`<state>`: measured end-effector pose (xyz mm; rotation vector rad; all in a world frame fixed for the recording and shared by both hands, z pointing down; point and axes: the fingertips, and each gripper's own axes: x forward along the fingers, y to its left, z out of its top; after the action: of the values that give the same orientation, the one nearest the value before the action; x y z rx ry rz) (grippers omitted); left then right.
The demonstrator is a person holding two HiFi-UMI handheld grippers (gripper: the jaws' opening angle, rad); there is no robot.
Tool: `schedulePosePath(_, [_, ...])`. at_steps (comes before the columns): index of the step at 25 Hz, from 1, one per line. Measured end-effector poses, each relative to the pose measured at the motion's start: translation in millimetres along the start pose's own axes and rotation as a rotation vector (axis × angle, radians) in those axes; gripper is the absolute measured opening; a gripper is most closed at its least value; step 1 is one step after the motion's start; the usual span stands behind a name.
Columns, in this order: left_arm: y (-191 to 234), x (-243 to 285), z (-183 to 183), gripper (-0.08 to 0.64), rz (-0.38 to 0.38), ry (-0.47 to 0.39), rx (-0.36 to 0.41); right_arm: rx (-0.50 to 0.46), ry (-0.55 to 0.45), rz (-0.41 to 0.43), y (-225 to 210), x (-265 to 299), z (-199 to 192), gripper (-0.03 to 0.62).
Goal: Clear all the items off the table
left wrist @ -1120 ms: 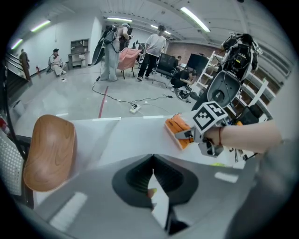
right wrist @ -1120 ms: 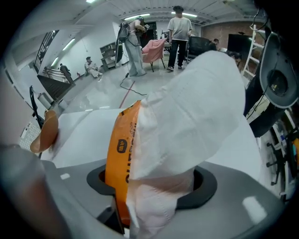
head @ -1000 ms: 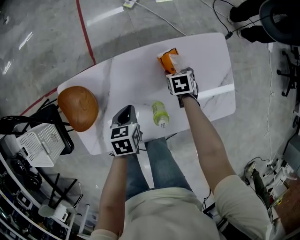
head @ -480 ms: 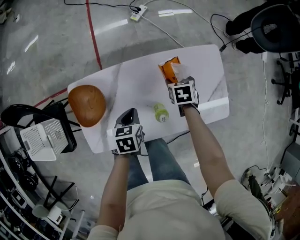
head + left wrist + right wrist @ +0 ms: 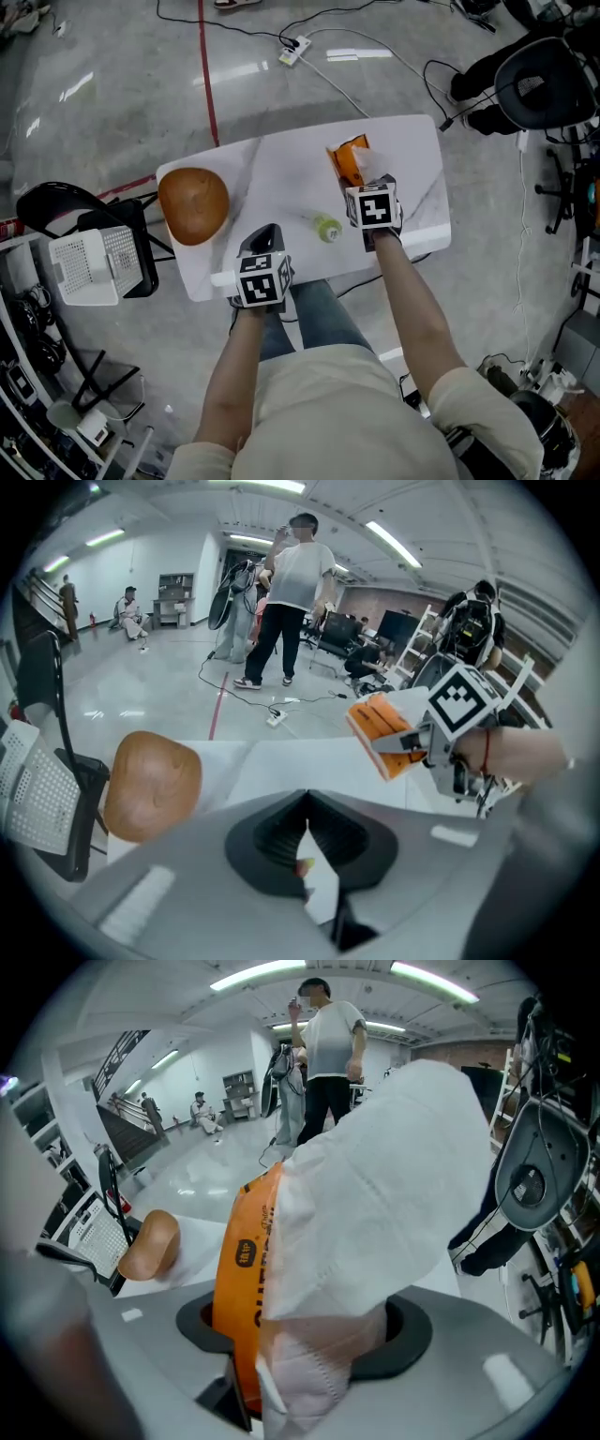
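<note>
An orange tissue pack [image 5: 348, 159] with a white tissue sticking out hangs above the white marble table [image 5: 281, 169]. My right gripper [image 5: 362, 180] is shut on it. In the right gripper view the pack [image 5: 246, 1260] and its tissue [image 5: 375, 1185] fill the space between the jaws of the right gripper [image 5: 300, 1335]. A green-yellow bottle [image 5: 326, 228] lies on the table between my hands. My left gripper [image 5: 264, 236] hovers over the table's near edge, shut with nothing in it [image 5: 305, 832]. The left gripper view also shows the held pack [image 5: 384, 733].
A brown rounded wooden piece [image 5: 193, 203], like a chair seat, sits at the table's left end. A black chair and a white perforated basket [image 5: 89, 267] stand to the left. Cables and a power strip [image 5: 292, 47] lie on the floor beyond. A black office chair [image 5: 544, 70] is far right.
Both grippers have risen, so the table looks smaller and farther off. The tissue pack went up with the right gripper. The bottle stays where it lay.
</note>
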<state>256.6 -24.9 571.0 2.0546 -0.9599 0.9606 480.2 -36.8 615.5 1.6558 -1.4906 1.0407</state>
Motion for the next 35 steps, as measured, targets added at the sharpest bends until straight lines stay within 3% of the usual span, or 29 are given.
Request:
schedulePosePath(18, [24, -82, 8, 0.009, 0.007, -0.089, 0.013, -0.026, -0.111, 0.085, 88, -97, 22, 0.311])
schedulePosePath(27, [58, -123, 2, 0.009, -0.002, -0.119, 0.008, -0.067, -0.124, 0.094, 150, -122, 19, 0.311])
schedulePosePath(35, [118, -166, -7, 0.009, 0.022, -0.147, -0.024, -0.128, -0.135, 0.133, 226, -136, 25, 0.311])
